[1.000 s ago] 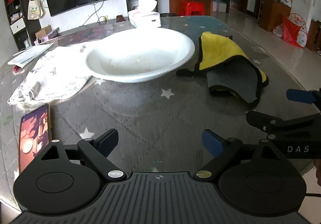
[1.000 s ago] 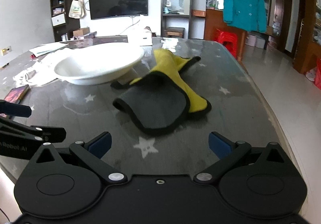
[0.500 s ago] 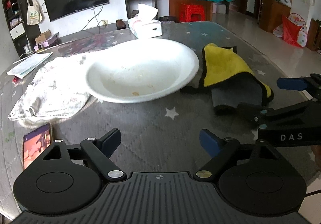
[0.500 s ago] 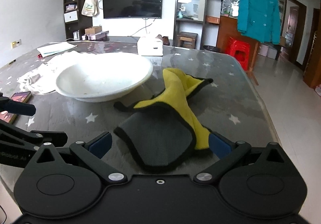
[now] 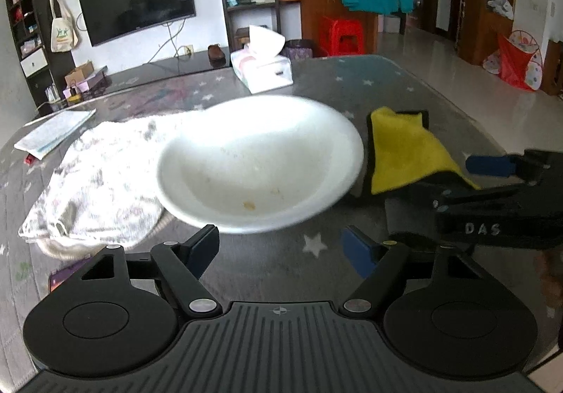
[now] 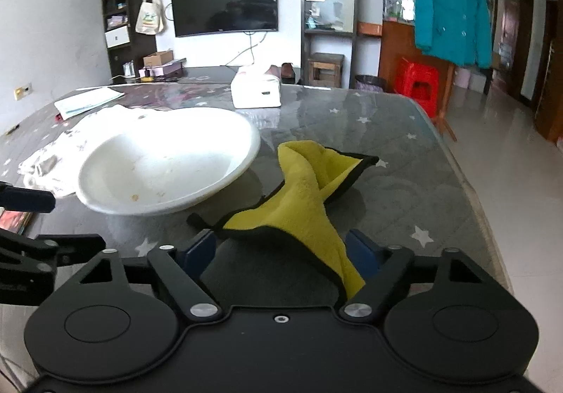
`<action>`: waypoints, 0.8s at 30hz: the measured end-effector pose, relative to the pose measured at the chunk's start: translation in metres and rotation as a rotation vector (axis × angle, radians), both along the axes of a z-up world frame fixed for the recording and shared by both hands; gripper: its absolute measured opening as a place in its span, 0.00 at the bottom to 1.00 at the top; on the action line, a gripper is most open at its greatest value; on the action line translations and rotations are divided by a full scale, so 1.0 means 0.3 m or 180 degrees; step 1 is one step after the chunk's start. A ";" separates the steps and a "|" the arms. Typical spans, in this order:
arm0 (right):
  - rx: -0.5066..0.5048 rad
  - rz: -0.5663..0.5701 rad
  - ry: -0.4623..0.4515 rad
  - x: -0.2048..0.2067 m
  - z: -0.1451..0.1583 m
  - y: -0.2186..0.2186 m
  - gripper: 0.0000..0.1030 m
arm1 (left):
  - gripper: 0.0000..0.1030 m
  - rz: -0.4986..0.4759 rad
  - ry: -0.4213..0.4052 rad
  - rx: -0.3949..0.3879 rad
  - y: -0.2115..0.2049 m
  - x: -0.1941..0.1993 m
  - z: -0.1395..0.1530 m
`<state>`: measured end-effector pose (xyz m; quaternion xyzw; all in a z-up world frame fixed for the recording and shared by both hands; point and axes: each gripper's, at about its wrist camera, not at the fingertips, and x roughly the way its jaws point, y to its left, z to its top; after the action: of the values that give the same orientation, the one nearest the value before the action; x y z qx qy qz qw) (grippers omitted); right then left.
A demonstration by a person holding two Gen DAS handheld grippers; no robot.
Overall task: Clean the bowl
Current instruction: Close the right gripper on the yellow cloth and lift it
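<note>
A wide white bowl (image 5: 260, 164) with small brown food spots sits on the dark star-patterned table (image 5: 316, 245); it also shows in the right wrist view (image 6: 165, 160). My left gripper (image 5: 279, 248) is open just in front of the bowl's near rim. A yellow and grey cloth (image 6: 306, 196) lies right of the bowl; it also shows in the left wrist view (image 5: 404, 150). My right gripper (image 6: 281, 250) is open, with the cloth's near end between its fingers. The right gripper also shows in the left wrist view (image 5: 492, 182).
A white patterned cloth (image 5: 102, 178) lies left of the bowl. A tissue box (image 5: 262, 71) stands behind it, papers (image 5: 52, 132) at the far left. A phone (image 6: 12, 220) lies near the front left edge. The table's right edge (image 6: 468, 203) drops to the floor.
Both grippers have moved forward. The left one has come close to the bowl's near rim. The right one has come over the cloth, whose near end now lies between its fingers.
</note>
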<state>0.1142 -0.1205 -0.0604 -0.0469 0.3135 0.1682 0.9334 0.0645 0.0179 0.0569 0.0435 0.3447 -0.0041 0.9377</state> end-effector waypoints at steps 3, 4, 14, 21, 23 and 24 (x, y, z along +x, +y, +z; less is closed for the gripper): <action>0.0004 -0.0031 0.0023 0.016 -0.006 0.006 0.75 | 0.74 -0.0037 -0.0027 0.0019 -0.018 0.023 0.004; 0.0009 -0.0040 0.0035 0.021 -0.009 0.007 0.75 | 0.74 -0.0054 -0.0034 0.0022 -0.024 0.033 0.006; -0.0019 -0.0090 0.0076 0.064 -0.033 0.030 0.61 | 0.73 -0.0247 -0.0001 0.0088 -0.078 0.116 -0.013; 0.0023 -0.0095 0.0003 0.066 -0.017 0.038 0.61 | 0.73 -0.0239 0.0033 0.0083 -0.076 0.136 -0.029; 0.0006 -0.0104 -0.0006 0.071 -0.019 0.042 0.61 | 0.73 -0.0241 0.0042 0.0089 -0.079 0.141 -0.034; 0.0015 -0.0115 0.0011 0.077 -0.022 0.042 0.61 | 0.73 -0.0247 0.0043 0.0093 -0.080 0.141 -0.036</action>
<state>0.1374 -0.1078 -0.0669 -0.0388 0.3156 0.1520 0.9358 0.1068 -0.0062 0.0461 0.0705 0.3490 -0.0357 0.9338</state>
